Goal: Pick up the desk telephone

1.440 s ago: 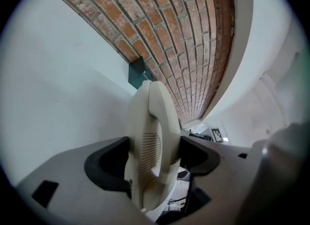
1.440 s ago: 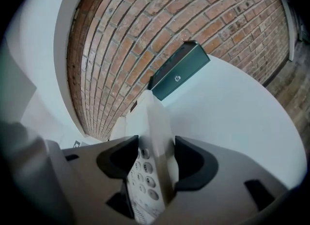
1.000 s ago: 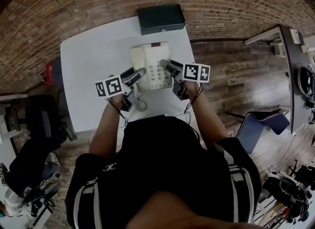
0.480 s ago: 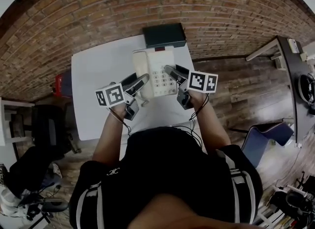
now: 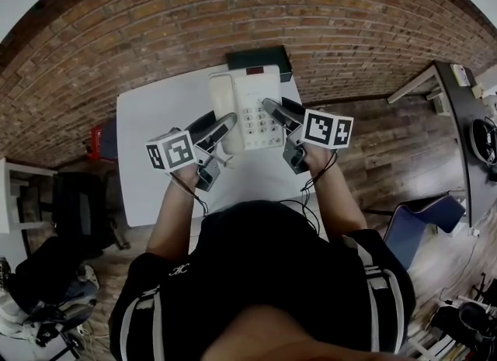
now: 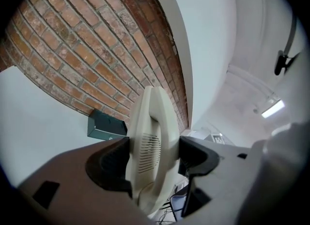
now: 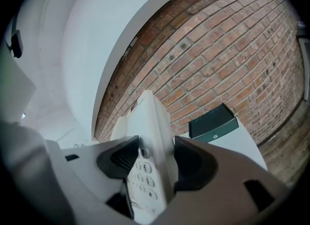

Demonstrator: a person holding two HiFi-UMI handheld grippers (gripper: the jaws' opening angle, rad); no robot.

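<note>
The cream desk telephone (image 5: 248, 107) with its keypad and handset is held between my two grippers above the white table (image 5: 155, 142). My left gripper (image 5: 222, 128) is shut on the phone's left side, where the ribbed handset (image 6: 151, 142) fills the space between its jaws. On the opposite side my right gripper (image 5: 273, 111) is shut on the edge next to the keypad (image 7: 141, 173). The phone (image 7: 147, 122) stands tilted up in both gripper views, with wall and ceiling behind it.
A dark green box (image 5: 260, 57) sits at the table's far edge, partly hidden by the phone. The brick wall (image 5: 233, 10) rises behind the table. A red object (image 5: 96, 131) is left of the table, a blue chair (image 5: 419, 213) and a dark desk (image 5: 466, 119) at right.
The telephone has come up off the table in both grippers and now overlaps the dark box in the head view. Both grippers rose with it.
</note>
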